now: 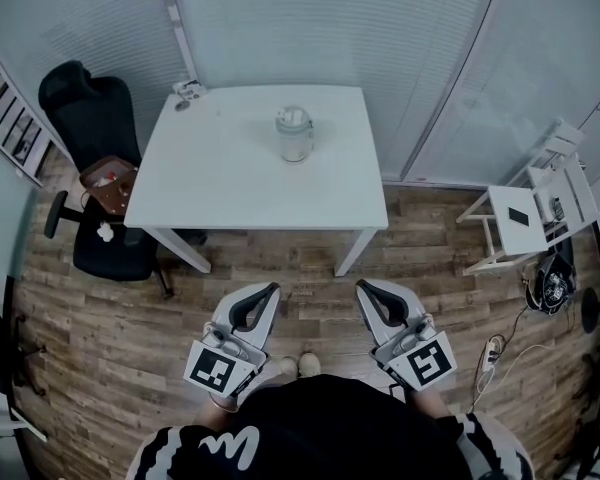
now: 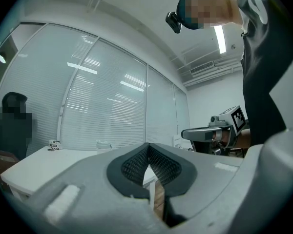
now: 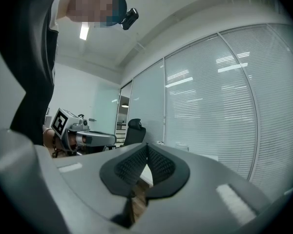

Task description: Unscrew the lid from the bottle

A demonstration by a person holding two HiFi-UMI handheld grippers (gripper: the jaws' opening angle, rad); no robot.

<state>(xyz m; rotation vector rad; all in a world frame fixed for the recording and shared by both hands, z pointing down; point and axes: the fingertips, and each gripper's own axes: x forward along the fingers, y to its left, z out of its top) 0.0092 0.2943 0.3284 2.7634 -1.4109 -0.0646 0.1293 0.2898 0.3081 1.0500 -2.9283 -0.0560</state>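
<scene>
A clear bottle (image 1: 294,136) with a pale lid (image 1: 293,119) stands upright near the middle of the white table (image 1: 220,183), toward its far side. Both grippers hang over the wooden floor, well short of the table's near edge. My left gripper (image 1: 272,289) is shut and empty, its tip pointing at the table. My right gripper (image 1: 363,285) is shut and empty too. In the left gripper view the jaws (image 2: 147,145) meet at the tips and the bottle (image 2: 103,145) shows small and far off. The right gripper view shows its jaws (image 3: 147,145) closed, with the bottle (image 3: 181,147) faint beyond.
A black office chair (image 1: 95,128) with a brown box (image 1: 108,177) stands left of the table. A small object (image 1: 187,91) lies at the table's far left corner. A white side stand (image 1: 525,213) and cables sit at the right. Blinds and glass walls close the back.
</scene>
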